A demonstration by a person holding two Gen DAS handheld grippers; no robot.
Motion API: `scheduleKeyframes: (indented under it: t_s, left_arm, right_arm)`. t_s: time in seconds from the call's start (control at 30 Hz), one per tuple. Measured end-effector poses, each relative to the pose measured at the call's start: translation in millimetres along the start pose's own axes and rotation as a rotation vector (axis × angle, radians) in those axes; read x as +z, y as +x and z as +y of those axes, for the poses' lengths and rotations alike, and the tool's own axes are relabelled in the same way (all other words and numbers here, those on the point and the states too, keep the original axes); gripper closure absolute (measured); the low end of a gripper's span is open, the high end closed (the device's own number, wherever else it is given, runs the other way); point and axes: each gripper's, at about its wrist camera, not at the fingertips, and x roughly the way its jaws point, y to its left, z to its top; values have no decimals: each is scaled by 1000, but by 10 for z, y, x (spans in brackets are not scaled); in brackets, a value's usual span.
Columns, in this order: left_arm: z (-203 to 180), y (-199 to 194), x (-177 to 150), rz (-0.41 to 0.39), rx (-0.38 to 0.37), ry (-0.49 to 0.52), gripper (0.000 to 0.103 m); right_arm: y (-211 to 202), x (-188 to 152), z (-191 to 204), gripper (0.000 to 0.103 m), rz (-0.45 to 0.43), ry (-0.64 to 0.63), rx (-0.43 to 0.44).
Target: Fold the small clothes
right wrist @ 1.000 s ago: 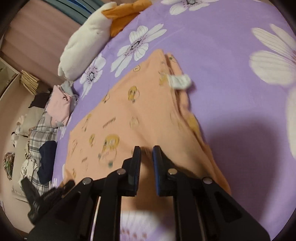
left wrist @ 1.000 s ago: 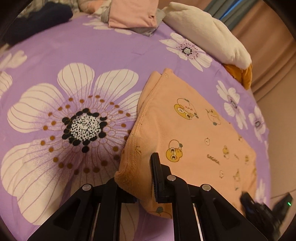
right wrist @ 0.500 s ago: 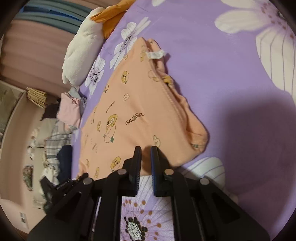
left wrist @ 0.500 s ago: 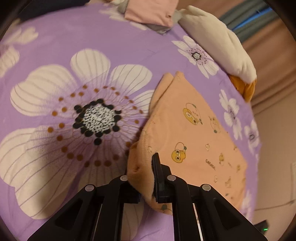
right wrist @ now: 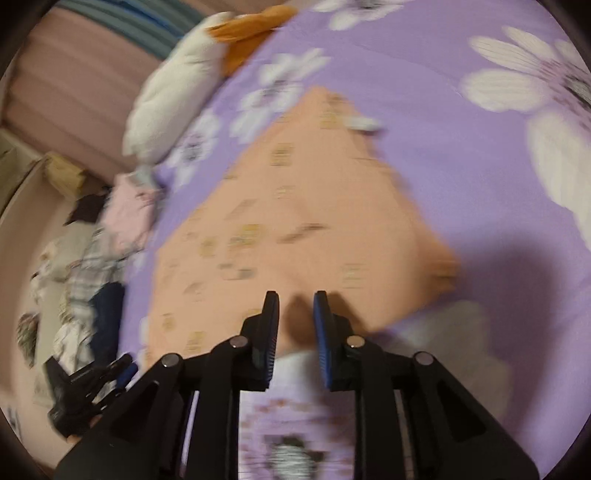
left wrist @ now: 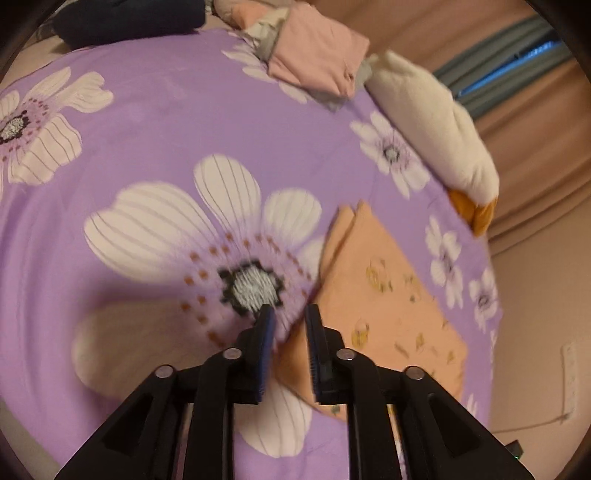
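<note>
A small orange garment with cartoon prints (left wrist: 384, 295) lies folded flat on the purple flowered bedspread (left wrist: 155, 122). It also shows in the right wrist view (right wrist: 295, 221), blurred. My left gripper (left wrist: 290, 314) is open and empty, above the garment's near left corner. My right gripper (right wrist: 295, 299) is open and empty, just above the garment's near edge. The left gripper (right wrist: 88, 384) appears at the lower left of the right wrist view.
A white and orange plush pillow (left wrist: 436, 125) lies at the bed's far edge. A folded pink garment (left wrist: 317, 62) and a dark navy one (left wrist: 129, 18) sit at the back. More clothes (right wrist: 92, 258) are heaped beside the bed.
Both grippers have let go of the orange garment and opened. Both have pulled back and up from its edge. The garment now lies flat.
</note>
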Motion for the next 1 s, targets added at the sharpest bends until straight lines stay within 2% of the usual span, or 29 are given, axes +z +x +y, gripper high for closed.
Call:
scheduleKeyframes:
  t_s: [0.03,0.07,0.1,0.13,0.17,0.2,0.27,0.33,0.4,0.53,0.6,0.67,0.7,0.77,0.87,0.93,0.97,1.0]
  left_arm:
    - [65,10,48,-4,-8,-19,64]
    - [130,45,92,6,-24,-39,48]
    - [166,86,118,19,-52,-51,47]
    - [206,143,141,42,-85,-66,47]
    - [234,201,155,63,-82,-80,47]
    - [229,223,158,57,-38,-75,47]
    - [118,245,134,-7,89,-21,47]
    - [-37,297,110,-34,152,64,47]
    - [-187,381,72,-27,161,137,47]
    - [-393,563,2,5,162,199,47]
    - [-449,691,-7,49,114,202,47]
    - [-498,848,-41,140,-11,192,47]
    - [-502,871,-52,166,-42,194,45]
    - [-543,912,-50,195,-68,219,41]
    - [-548,947,25,262,-109,271,41]
    - [-457,955,92,312,-197,235,41]
    - [-368,967,128,350,-269,176,45]
    - [-268,1013,149,428,-371,99,54]
  right_arm:
    - [46,40,110,82,20,-26,61]
    - [87,73,190,78,34,-44,90]
    - [141,107,286,75,46,-66,104]
    - [207,128,374,66,50,-89,104]
    - [299,142,446,58,53,-114,98]
    - [388,140,476,56,61,-124,90]
    - [647,84,410,59,121,-103,42]
    - [659,31,375,61,93,-112,33]
    - [613,18,401,60,96,-145,31]
    - [644,51,363,60,123,-136,66]
    - [656,71,293,61,129,-88,95]
    - [661,64,267,61,128,-65,114]
    - [651,51,263,61,128,-67,117]
    - [643,36,276,61,128,-81,112]
    - [650,27,314,60,128,-109,93]
    - [656,24,329,60,128,-129,83]
    - [659,23,335,60,127,-132,80]
    - [663,23,343,59,127,-136,76]
